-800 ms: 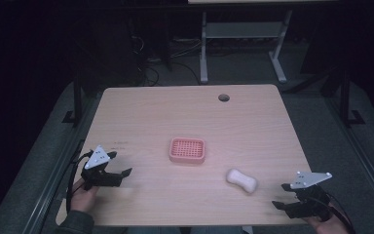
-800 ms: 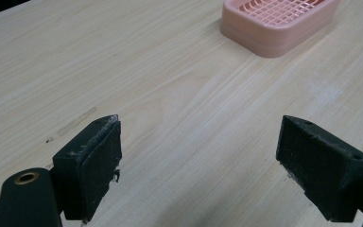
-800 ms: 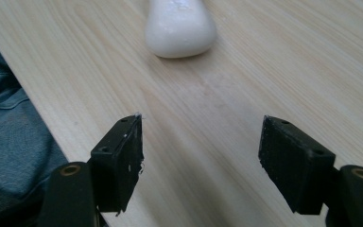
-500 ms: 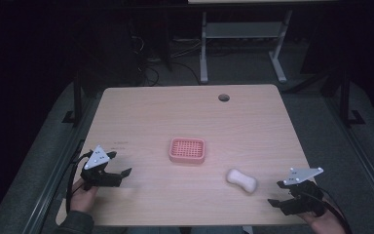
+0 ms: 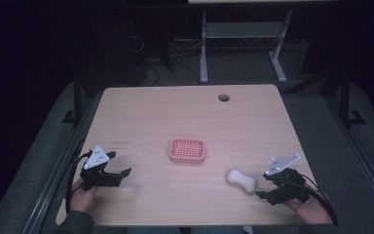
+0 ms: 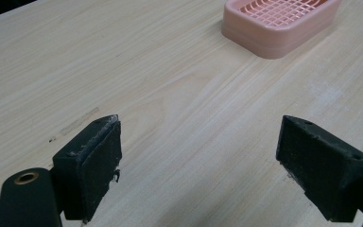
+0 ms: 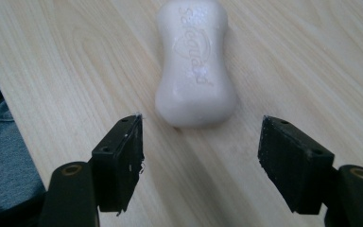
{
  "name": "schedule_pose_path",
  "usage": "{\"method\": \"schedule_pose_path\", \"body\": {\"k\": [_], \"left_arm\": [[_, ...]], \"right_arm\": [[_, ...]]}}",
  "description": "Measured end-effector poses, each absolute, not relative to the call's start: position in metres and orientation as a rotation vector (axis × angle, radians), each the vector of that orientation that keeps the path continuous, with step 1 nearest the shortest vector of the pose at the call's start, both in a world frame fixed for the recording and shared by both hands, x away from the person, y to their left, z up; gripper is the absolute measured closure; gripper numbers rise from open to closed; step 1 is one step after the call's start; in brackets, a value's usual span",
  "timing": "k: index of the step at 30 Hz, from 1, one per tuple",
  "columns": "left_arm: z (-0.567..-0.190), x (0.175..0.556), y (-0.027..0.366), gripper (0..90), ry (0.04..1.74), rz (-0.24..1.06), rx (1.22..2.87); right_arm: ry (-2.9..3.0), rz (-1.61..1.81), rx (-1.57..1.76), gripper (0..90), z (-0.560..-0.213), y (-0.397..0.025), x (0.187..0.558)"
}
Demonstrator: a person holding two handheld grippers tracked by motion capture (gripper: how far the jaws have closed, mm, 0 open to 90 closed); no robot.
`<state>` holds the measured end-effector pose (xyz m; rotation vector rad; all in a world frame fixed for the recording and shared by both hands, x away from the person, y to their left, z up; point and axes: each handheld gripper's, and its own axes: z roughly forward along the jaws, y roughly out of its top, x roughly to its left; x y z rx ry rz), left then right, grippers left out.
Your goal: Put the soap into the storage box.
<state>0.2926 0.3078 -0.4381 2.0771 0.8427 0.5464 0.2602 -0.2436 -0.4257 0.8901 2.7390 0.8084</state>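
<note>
The table (image 5: 185,122) was seen from above, looking forward and down. Each gripper camera was held low and close over it; the tray (image 6: 279,21) and the soap (image 7: 196,61) were shared with the high view.

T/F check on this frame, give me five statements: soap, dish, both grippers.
1. The soap bar lies on the table, not in the pink soap dish. True.
2. The right gripper is shut on the soap. False: its fingers stand open, just short of the bar's near end.
3. The left gripper is open over bare wood. True.
4. The dish holds a sponge. False: its grid is empty.
5. The soap sits left of the dish in the high view. False: it lies right of it and nearer the person.
</note>
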Motion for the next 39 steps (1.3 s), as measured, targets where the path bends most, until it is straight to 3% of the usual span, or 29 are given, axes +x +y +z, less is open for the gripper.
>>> {"method": "schedule_pose_path", "body": {"k": [28, 39], "left_arm": [[-0.436, 0.293, 0.31, 14.4, 0.839, 0.557, 2.075], [-0.436, 0.293, 0.31, 14.4, 0.836, 0.559, 2.074]], "right_arm": [[2.804, 0.74, 0.759, 31.7, -0.429, -0.196, 0.294], [2.83, 0.696, 0.75, 35.9, -0.438, -0.186, 0.303]]}}
